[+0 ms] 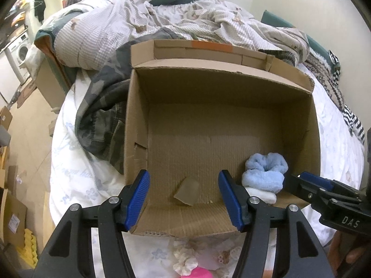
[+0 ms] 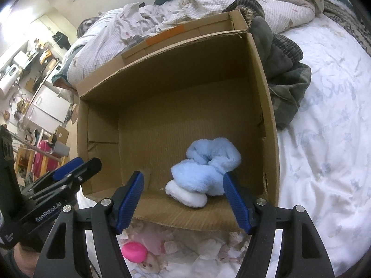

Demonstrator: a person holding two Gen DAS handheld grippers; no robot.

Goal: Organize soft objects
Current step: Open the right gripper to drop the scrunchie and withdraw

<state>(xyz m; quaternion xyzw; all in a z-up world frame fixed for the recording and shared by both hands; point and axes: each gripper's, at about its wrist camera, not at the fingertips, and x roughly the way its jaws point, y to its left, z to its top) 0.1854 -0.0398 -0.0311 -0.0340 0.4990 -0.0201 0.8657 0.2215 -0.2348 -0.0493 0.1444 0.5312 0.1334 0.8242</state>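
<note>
An open cardboard box (image 1: 222,85) (image 2: 162,69) sits on the bed. Inside, at its near right corner, lies a fluffy light-blue and white soft item (image 1: 264,173) (image 2: 204,166). My left gripper (image 1: 183,197) is open and empty, over the box's near edge. My right gripper (image 2: 183,199) is open and empty, just above the near edge, in front of the blue item. A pink soft object (image 2: 134,251) (image 1: 200,273) and a white frilly soft item (image 1: 185,258) lie on the bed below both grippers. The right gripper shows in the left wrist view (image 1: 320,192).
A camouflage garment (image 1: 102,106) lies left of the box, and it shows right of the box in the right wrist view (image 2: 287,78). A patterned quilt (image 1: 143,20) is heaped behind. White bedsheet (image 2: 329,139) spreads to the right. A loose cardboard scrap (image 1: 186,191) lies on the box floor.
</note>
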